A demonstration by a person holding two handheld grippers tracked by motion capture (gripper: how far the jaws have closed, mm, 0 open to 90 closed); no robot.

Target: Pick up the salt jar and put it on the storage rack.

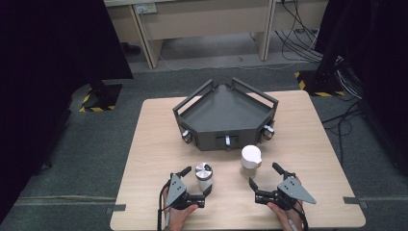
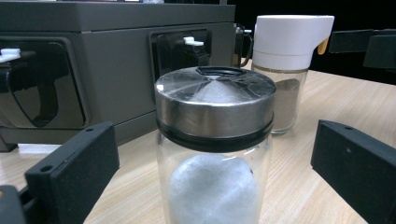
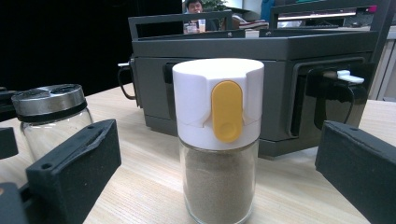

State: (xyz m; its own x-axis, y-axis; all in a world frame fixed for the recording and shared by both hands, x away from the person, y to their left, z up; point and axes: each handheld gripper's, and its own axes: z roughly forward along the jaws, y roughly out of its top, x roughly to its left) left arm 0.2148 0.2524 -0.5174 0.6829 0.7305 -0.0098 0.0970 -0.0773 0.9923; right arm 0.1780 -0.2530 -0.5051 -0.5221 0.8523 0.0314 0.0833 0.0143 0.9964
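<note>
- In the high view, the left gripper is being held with its jaws spread wide around the steel-lidded jar, which is standing upright on the table. The right gripper is being held equally wide just short of the white-capped shaker. Both containers are sitting in front of the grey tray.
- In the left gripper view, the steel-lidded jar is being framed between the two jaws, with clear gaps on both sides; white powder is being shown inside it.
- In the right gripper view, the white-capped shaker, with its yellow tab, is being framed between the open jaws, untouched; brown powder is being shown inside.
</note>
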